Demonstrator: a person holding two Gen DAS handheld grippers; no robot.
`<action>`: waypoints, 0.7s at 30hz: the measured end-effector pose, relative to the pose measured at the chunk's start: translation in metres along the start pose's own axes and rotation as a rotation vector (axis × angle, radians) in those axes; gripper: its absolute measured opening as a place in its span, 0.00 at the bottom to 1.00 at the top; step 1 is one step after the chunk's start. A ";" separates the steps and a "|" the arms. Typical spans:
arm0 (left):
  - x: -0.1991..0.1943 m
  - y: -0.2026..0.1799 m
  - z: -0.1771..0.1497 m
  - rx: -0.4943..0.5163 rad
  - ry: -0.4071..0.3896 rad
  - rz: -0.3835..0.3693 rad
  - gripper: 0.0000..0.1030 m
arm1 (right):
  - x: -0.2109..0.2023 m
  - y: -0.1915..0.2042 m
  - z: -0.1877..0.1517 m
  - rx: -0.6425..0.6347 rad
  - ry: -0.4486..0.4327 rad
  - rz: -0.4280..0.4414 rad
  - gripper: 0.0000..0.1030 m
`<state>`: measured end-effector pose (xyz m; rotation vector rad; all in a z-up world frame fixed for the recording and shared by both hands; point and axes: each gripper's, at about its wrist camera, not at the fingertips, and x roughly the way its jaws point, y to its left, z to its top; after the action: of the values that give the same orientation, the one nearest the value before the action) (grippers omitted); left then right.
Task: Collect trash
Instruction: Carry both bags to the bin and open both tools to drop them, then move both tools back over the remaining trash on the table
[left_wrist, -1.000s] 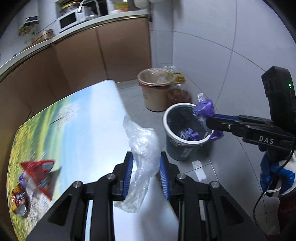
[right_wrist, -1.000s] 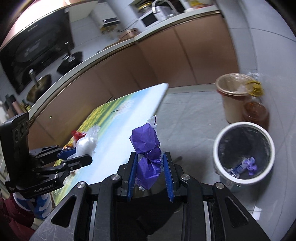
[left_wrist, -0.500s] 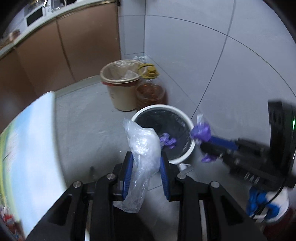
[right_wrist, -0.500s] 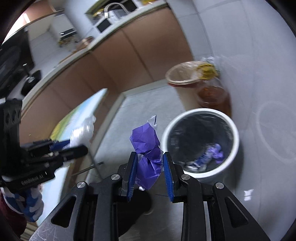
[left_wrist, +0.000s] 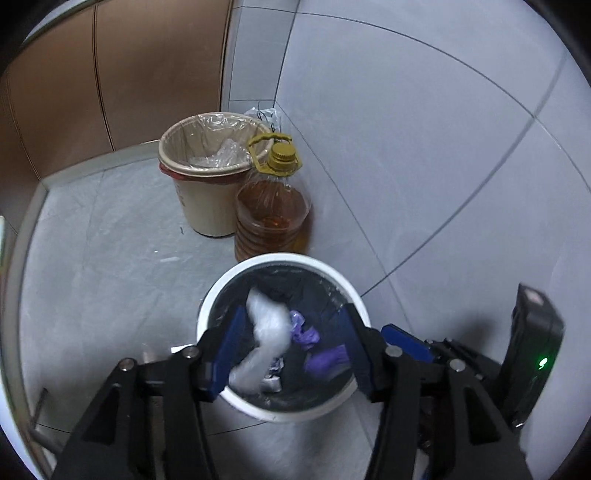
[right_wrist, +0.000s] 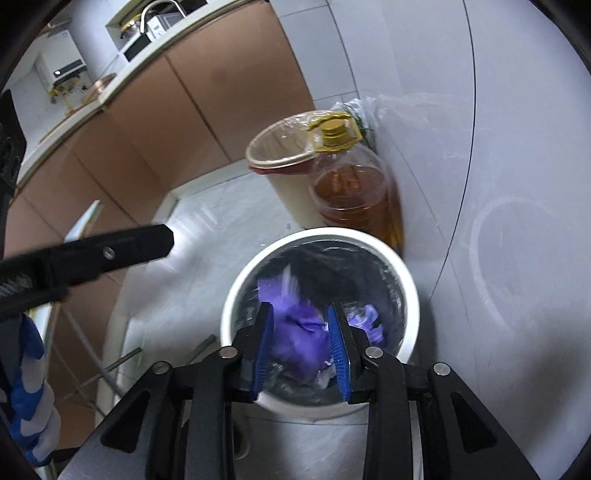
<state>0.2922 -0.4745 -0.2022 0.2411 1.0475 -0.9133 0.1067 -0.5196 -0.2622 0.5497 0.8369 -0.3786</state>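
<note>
White-rimmed trash bin (left_wrist: 236, 280) with a black liner stands on the grey tile floor (left_wrist: 110, 258), near the wall. The left gripper (left_wrist: 291, 345) hangs over the bin mouth, its blue-padded jaws spread wide; the clear plastic bag (left_wrist: 267, 332) is blurred between them, touching neither pad, above the liner. The right gripper (right_wrist: 300, 341) hangs over the same bin, jaws parted; the purple wrapper (right_wrist: 295, 332) lies blurred in the gap, and contact with the pads cannot be told. More purple scraps (left_wrist: 306, 334) lie at the bin's bottom. Just behind the bin stands an amber oil jug (left_wrist: 273, 218) with a yellow cap, touching a beige lined bucket (left_wrist: 207, 184) beside the brown cabinets (left_wrist: 110, 74).
</note>
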 end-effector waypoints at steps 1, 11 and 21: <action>0.000 0.001 0.002 -0.008 -0.005 -0.003 0.50 | 0.002 -0.001 0.001 -0.002 0.000 -0.015 0.43; -0.070 -0.006 -0.028 -0.005 -0.186 0.059 0.50 | -0.027 0.014 -0.006 -0.021 -0.036 -0.039 0.69; -0.176 -0.025 -0.095 0.104 -0.322 0.184 0.50 | -0.095 0.062 -0.030 -0.058 -0.121 -0.048 0.72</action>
<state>0.1805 -0.3416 -0.0998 0.2626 0.6700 -0.8091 0.0630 -0.4426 -0.1856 0.4495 0.7431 -0.4261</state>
